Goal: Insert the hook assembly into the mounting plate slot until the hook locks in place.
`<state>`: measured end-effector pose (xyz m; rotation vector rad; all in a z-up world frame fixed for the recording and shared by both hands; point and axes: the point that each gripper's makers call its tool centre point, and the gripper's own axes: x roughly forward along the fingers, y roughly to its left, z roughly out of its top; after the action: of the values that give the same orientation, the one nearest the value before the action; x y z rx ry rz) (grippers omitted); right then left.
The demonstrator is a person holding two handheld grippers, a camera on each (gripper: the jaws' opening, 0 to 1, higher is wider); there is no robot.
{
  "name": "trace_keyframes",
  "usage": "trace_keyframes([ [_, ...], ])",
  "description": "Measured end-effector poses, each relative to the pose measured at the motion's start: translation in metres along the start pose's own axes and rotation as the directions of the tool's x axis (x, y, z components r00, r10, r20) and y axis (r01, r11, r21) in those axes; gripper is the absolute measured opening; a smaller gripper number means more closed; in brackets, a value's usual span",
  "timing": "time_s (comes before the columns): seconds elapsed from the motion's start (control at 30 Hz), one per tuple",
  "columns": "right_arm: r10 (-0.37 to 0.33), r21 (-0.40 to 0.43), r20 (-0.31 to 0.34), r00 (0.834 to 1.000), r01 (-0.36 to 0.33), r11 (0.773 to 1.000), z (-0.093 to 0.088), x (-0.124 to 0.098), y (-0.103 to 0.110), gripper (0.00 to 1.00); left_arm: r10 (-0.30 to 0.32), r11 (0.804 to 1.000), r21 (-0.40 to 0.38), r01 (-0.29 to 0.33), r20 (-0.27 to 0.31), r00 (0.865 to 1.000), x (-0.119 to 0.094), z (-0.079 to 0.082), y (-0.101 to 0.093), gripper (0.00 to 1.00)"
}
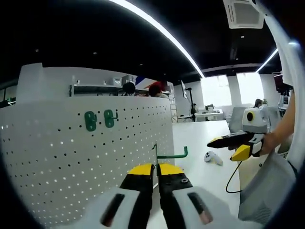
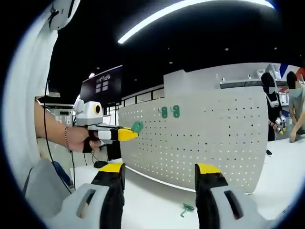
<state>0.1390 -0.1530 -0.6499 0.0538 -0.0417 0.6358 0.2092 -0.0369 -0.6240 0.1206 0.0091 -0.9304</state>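
A white pegboard mounting plate [image 1: 71,157] stands upright on the table, with two green hooks [image 1: 100,119] seated near its top. My left gripper [image 1: 155,167] is shut on a green hook assembly [image 1: 170,155], held just off the board's right edge. In the right gripper view the same board [image 2: 214,133] carries the two hooks [image 2: 170,112], and the left gripper [image 2: 127,134] holds its green hook [image 2: 137,127] near the board's left end. My right gripper [image 2: 160,169] stands open with nothing in it, a little back from the board. The right gripper [image 1: 228,147] also appears at the right, in a hand.
A loose green hook [image 2: 187,209] lies on the white table [image 2: 152,210] in front of the board. A small white device [image 1: 213,157] rests on the tabletop with a black cable nearby. People stand behind the board at the right [image 2: 274,107].
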Motion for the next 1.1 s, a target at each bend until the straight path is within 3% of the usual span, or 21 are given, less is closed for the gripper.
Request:
trace_keyframes([
  [0.27,0.063,0.102,0.053,0.997,-0.068,0.992,0.015,0.012,0.015,0.53,0.002,1.000,-0.003,-0.002,0.009,1.000,-0.001,0.002,-0.002,0.03],
  [0.43,0.113,0.232,0.087,0.990,-0.130,0.964,0.022,0.022,0.025,0.51,0.006,1.000,-0.009,-0.006,0.011,1.000,-0.002,0.001,-0.001,0.03],
  [0.57,0.103,0.256,0.096,0.990,-0.125,0.959,0.022,0.026,0.023,0.48,0.008,1.000,-0.010,-0.008,0.012,1.000,-0.002,0.002,-0.002,0.03],
  [0.73,0.103,0.322,0.122,0.987,-0.138,0.937,0.024,0.030,0.024,0.48,0.011,1.000,-0.012,-0.011,0.016,1.000,-0.003,0.003,-0.001,0.03],
  [1.1,0.120,0.320,0.132,0.984,-0.157,0.934,0.026,0.042,0.033,0.46,0.017,1.000,-0.016,-0.017,0.018,1.000,-0.003,0.003,-0.004,0.03],
])
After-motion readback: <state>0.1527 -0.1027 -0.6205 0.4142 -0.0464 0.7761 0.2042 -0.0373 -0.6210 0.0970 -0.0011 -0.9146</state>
